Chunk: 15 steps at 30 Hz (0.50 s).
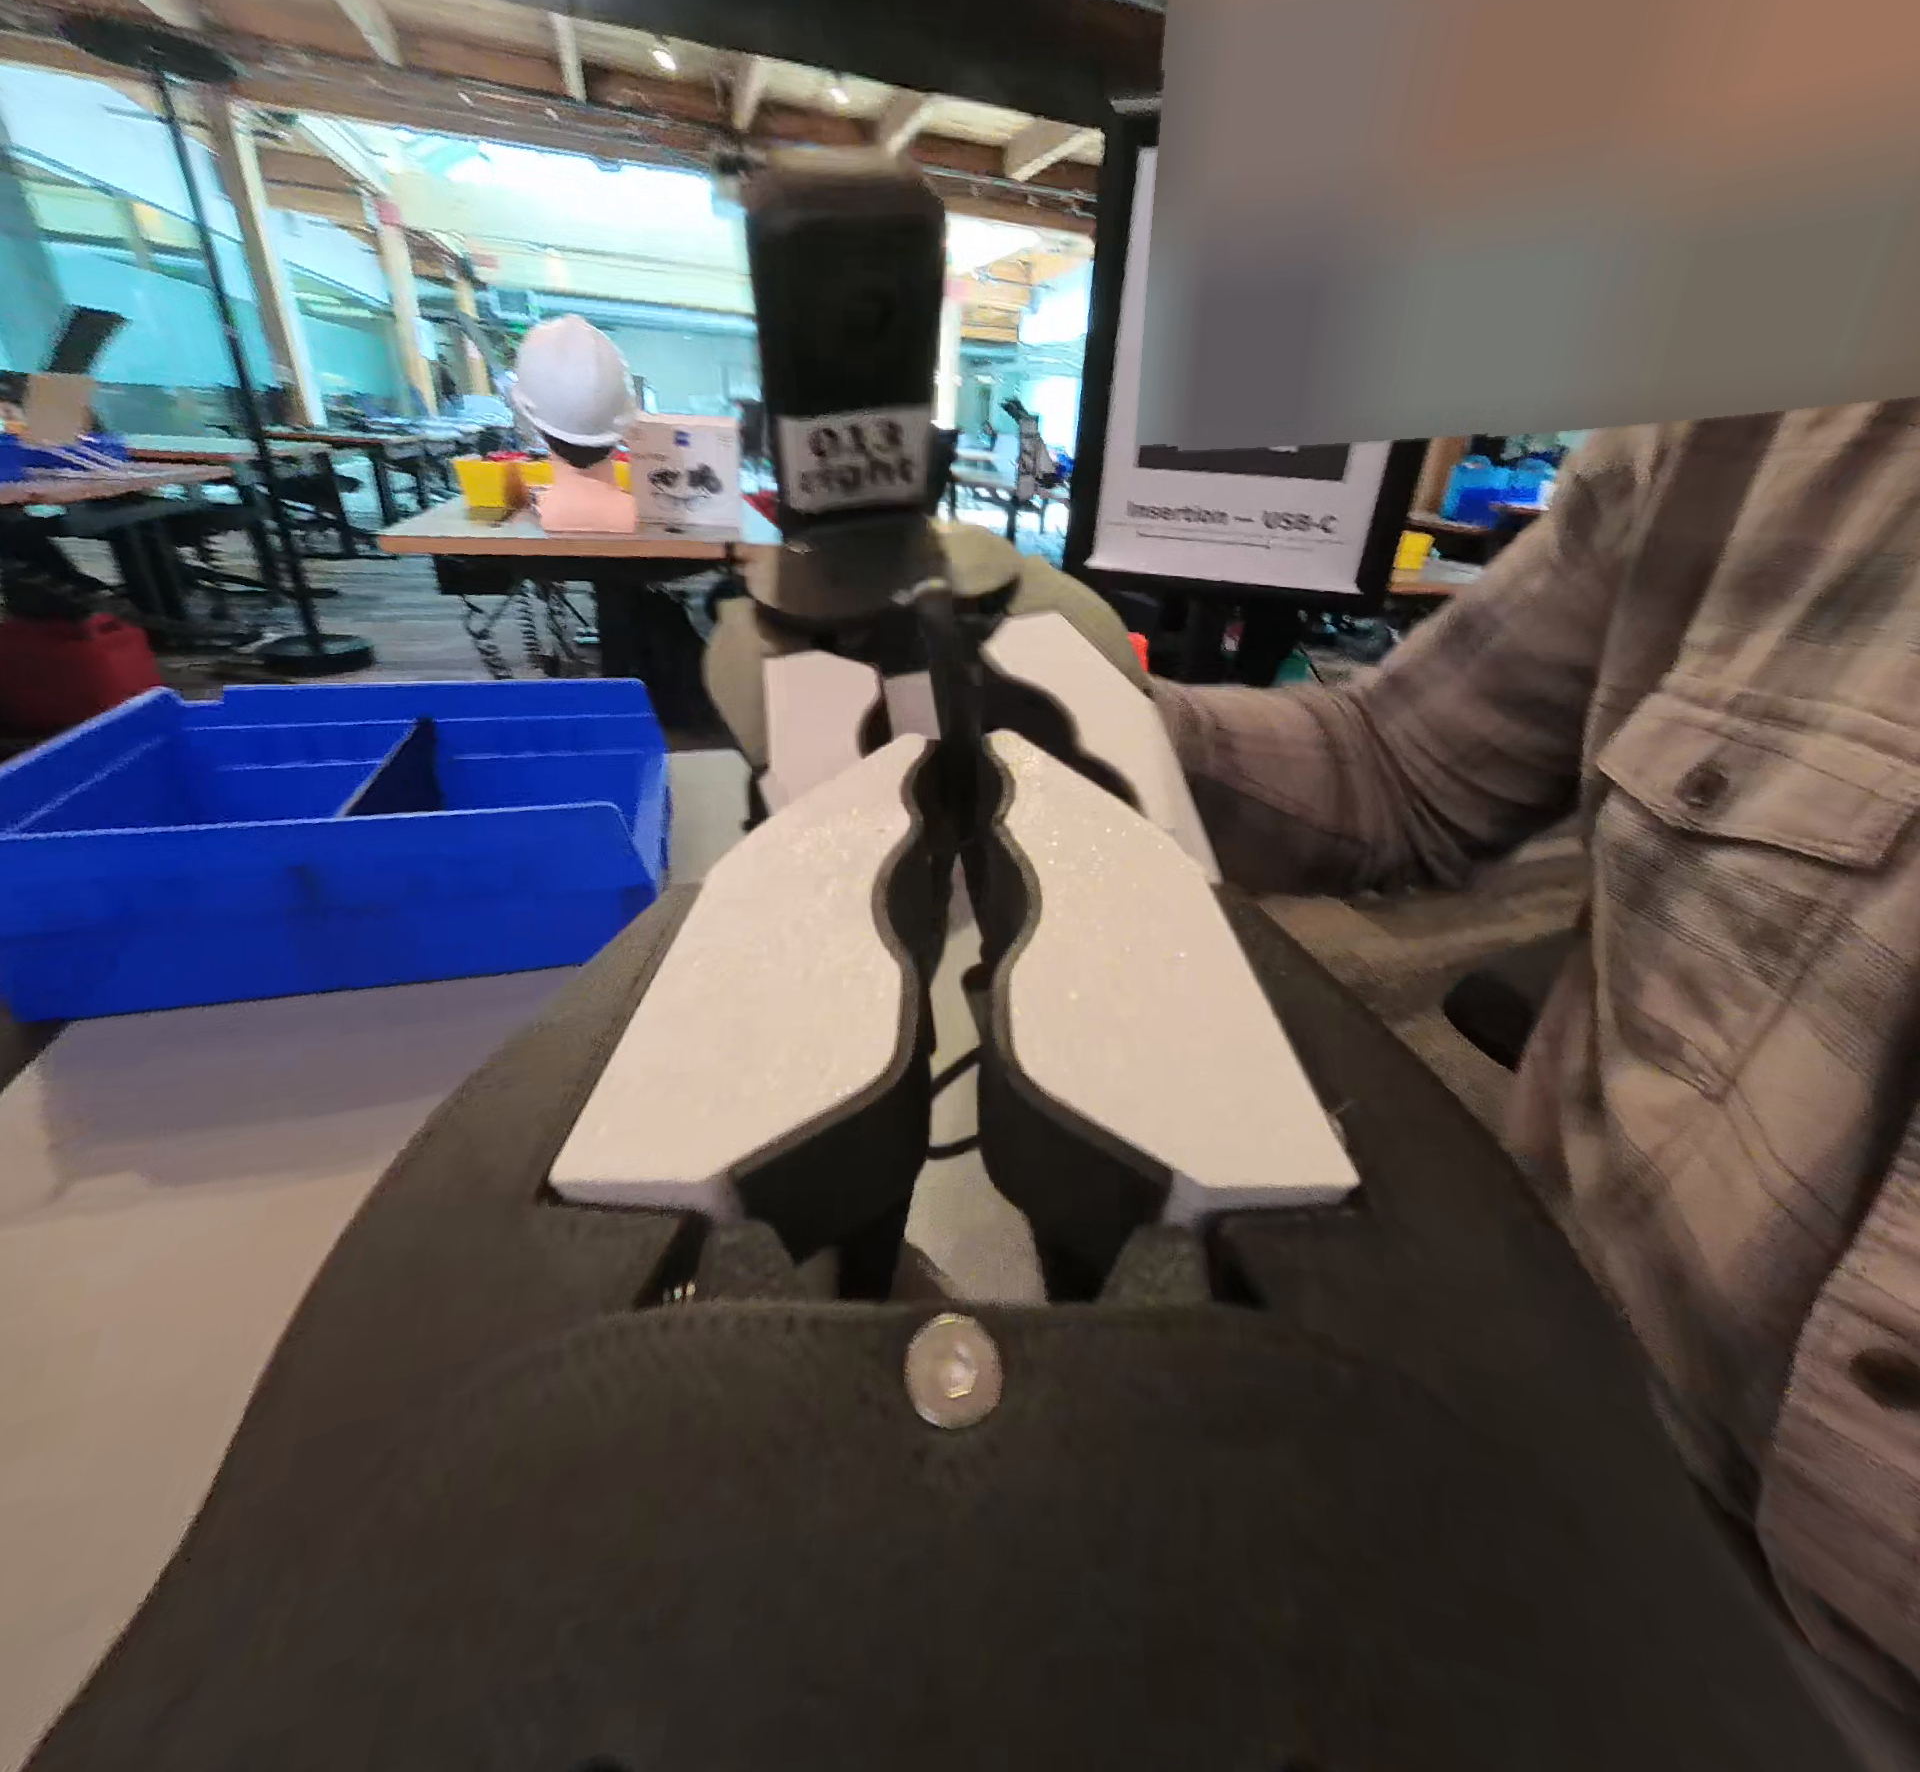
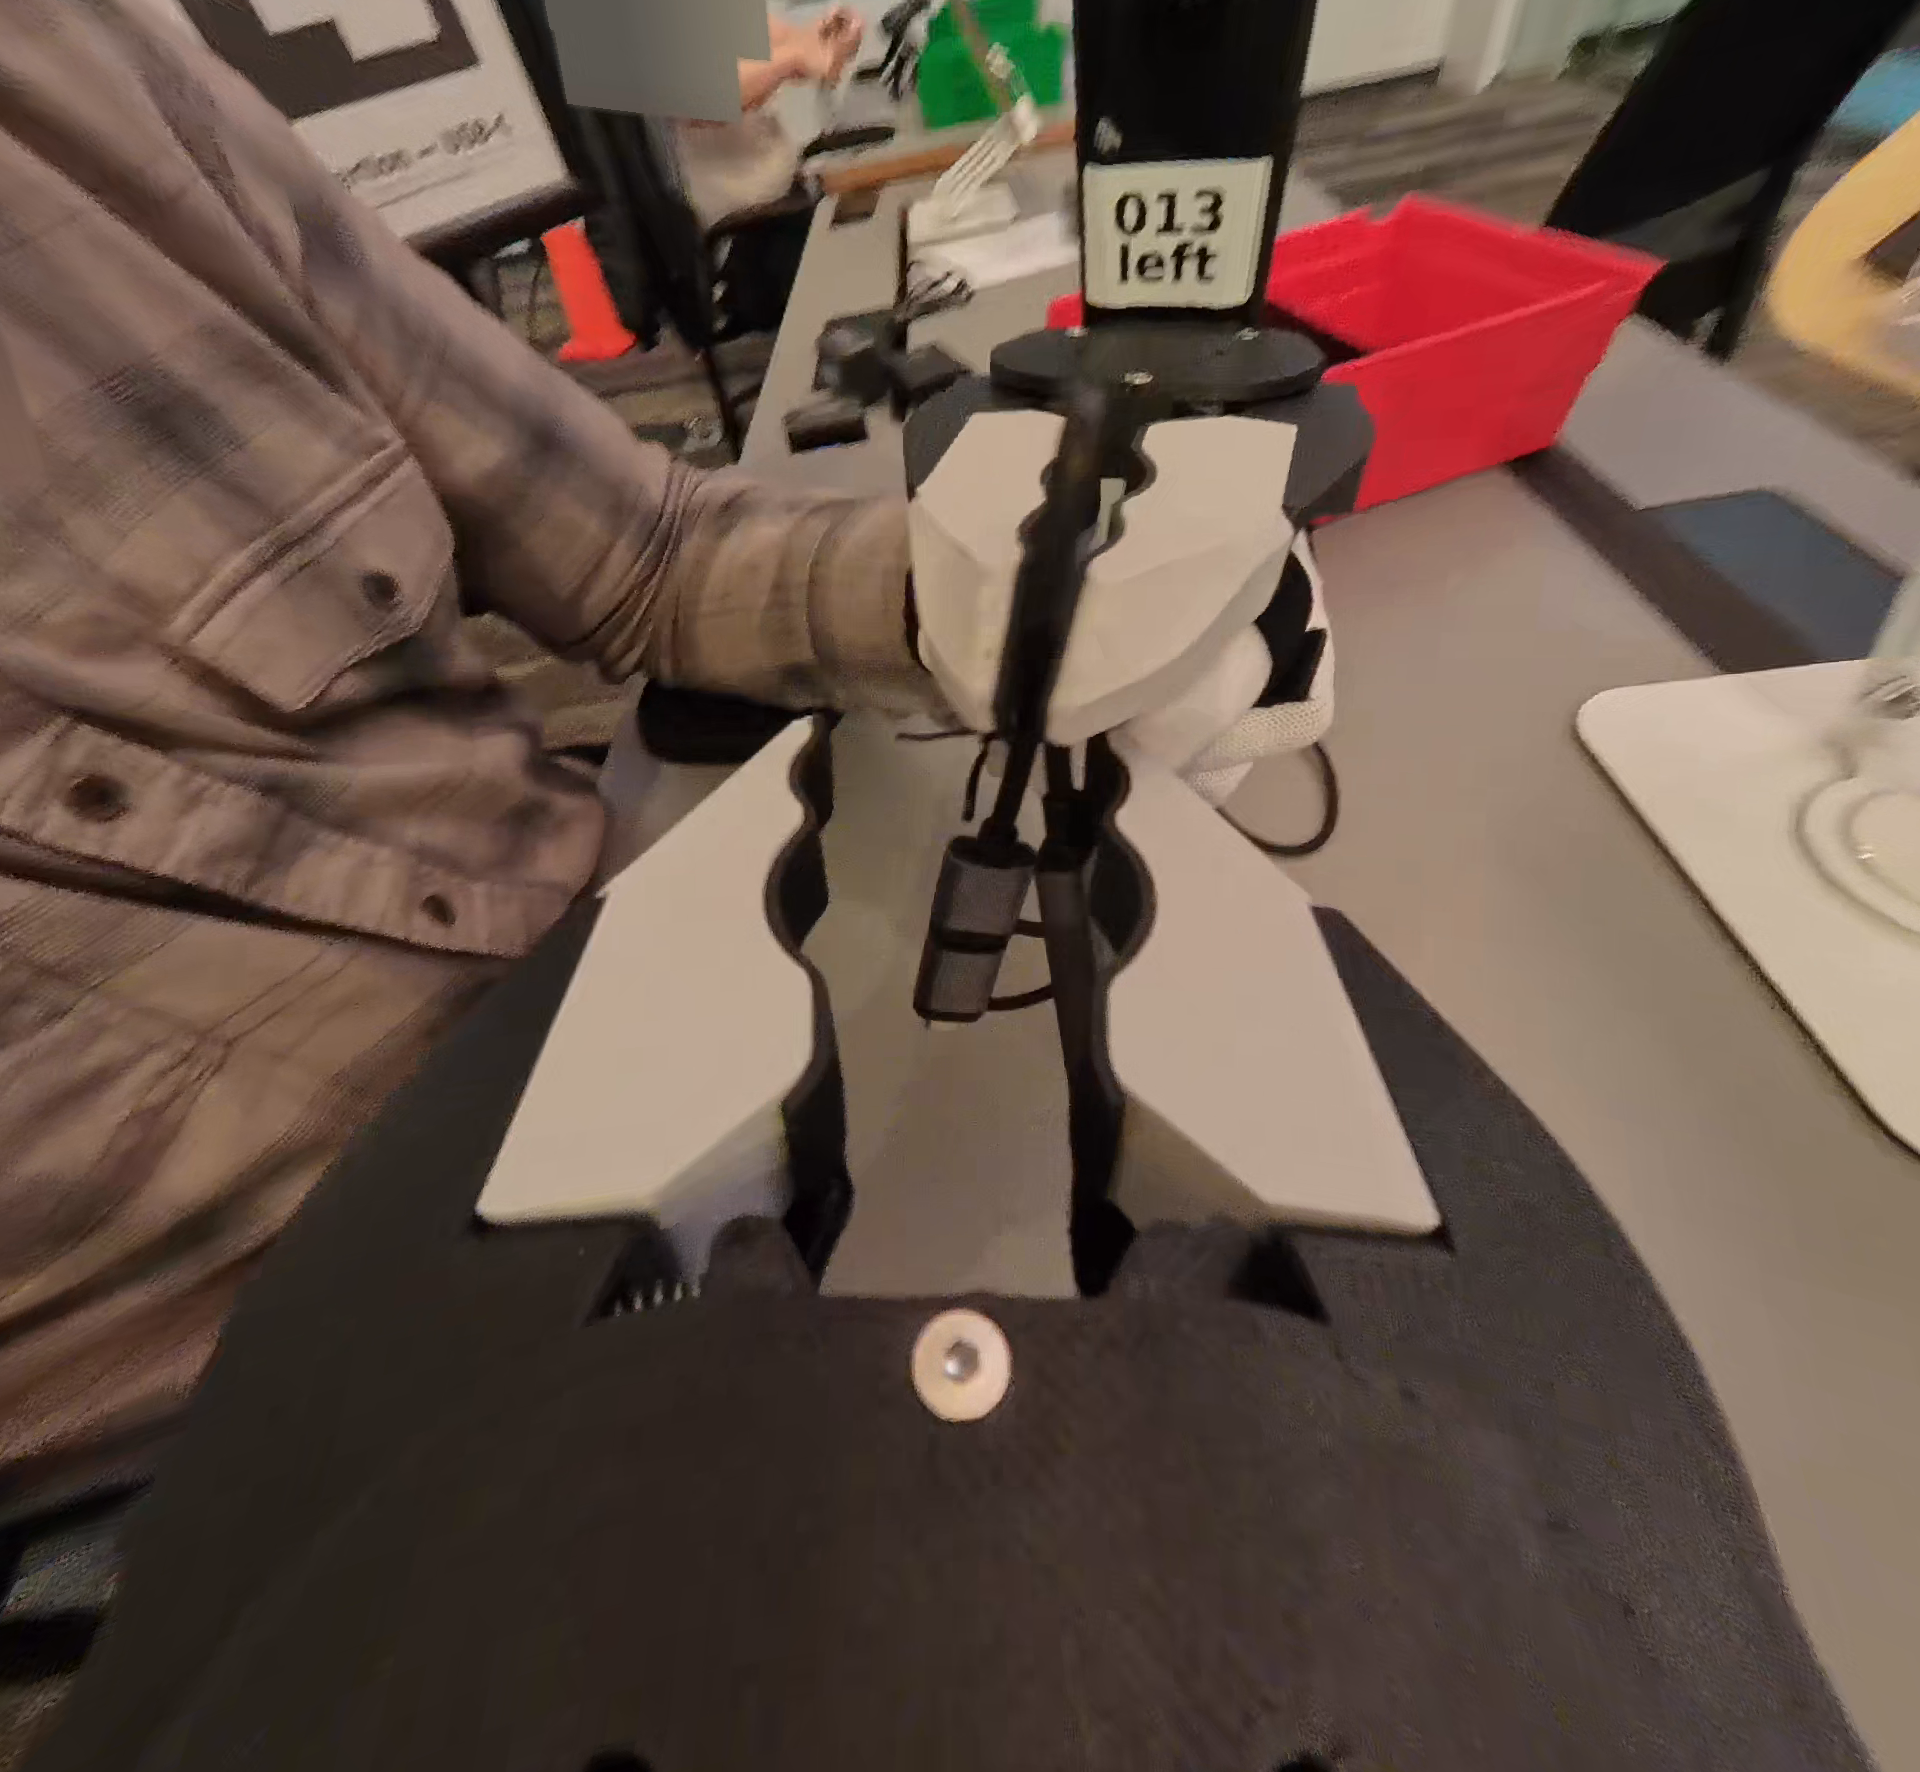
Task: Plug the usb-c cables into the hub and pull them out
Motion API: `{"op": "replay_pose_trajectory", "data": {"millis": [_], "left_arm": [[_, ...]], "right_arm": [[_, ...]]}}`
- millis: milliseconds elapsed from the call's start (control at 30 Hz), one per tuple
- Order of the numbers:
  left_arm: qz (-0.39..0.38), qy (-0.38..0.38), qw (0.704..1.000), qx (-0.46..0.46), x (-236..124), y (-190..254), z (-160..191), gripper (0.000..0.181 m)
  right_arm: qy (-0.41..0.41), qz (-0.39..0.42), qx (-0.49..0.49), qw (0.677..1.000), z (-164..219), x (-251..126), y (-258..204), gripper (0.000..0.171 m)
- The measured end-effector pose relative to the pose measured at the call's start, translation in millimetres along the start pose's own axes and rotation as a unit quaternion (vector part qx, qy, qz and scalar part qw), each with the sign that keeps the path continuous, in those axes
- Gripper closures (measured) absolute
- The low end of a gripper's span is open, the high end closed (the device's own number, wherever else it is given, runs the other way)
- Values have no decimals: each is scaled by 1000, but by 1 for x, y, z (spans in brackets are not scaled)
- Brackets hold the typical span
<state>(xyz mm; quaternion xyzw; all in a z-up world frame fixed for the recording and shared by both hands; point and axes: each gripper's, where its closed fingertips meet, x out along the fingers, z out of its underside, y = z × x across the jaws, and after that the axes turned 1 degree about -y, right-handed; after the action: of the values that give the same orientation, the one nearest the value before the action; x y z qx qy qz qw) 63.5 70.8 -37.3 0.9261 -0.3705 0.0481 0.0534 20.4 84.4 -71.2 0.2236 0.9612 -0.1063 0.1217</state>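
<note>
In the left wrist view my left gripper (image 1: 956,758) is shut on a thin black cable (image 1: 951,673) that runs up between its white fingers. My right gripper (image 1: 935,709) faces it just beyond, tips nearly meeting. In the right wrist view my right gripper (image 2: 971,756) is open, jaws wide apart. The left gripper (image 2: 1081,517) holds the black cable (image 2: 1029,621) above it. From that cable a small grey piece with black bands (image 2: 966,933) hangs between my right fingers, touching neither. A second black plug end (image 2: 1070,881) hangs beside it, close to the right finger.
A blue divided bin (image 1: 312,839) stands on the grey table (image 1: 156,1203) to the left. A red bin (image 2: 1455,351) sits behind the left gripper, and a white mat (image 2: 1714,891) lies at the right. A person's plaid sleeve (image 2: 520,527) reaches in. A marker sign (image 1: 1226,527) stands behind. The tips of one gripper are about 5 centimetres away from the tips of the other.
</note>
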Motion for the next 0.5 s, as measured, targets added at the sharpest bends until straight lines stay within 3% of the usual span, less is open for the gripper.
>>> {"op": "replay_pose_trajectory", "data": {"millis": [133,167,200,267,333,400,500], "left_arm": [[-38,19,999,-3,1,-11,-5,176],[-49,25,998,-2,0,-14,-8,176],[-52,23,998,4,0,-13,-9,176],[-70,16,997,21,-1,-15,-12,177],[-68,24,997,14,-1,-14,-17,177],[-76,21,997,14,1,-15,-17,176],[-85,12,996,17,7,-14,-14,176]], "right_arm": [[39,91,-31,995,-5,-2,8,115],[49,135,-38,989,-8,-6,14,89],[46,169,-42,984,-7,-10,18,79],[45,169,-34,984,-3,-12,14,84],[-3,224,-28,974,17,-11,32,82],[-33,258,-30,965,31,-9,45,96],[-15,267,-43,963,28,-3,47,148]]}}
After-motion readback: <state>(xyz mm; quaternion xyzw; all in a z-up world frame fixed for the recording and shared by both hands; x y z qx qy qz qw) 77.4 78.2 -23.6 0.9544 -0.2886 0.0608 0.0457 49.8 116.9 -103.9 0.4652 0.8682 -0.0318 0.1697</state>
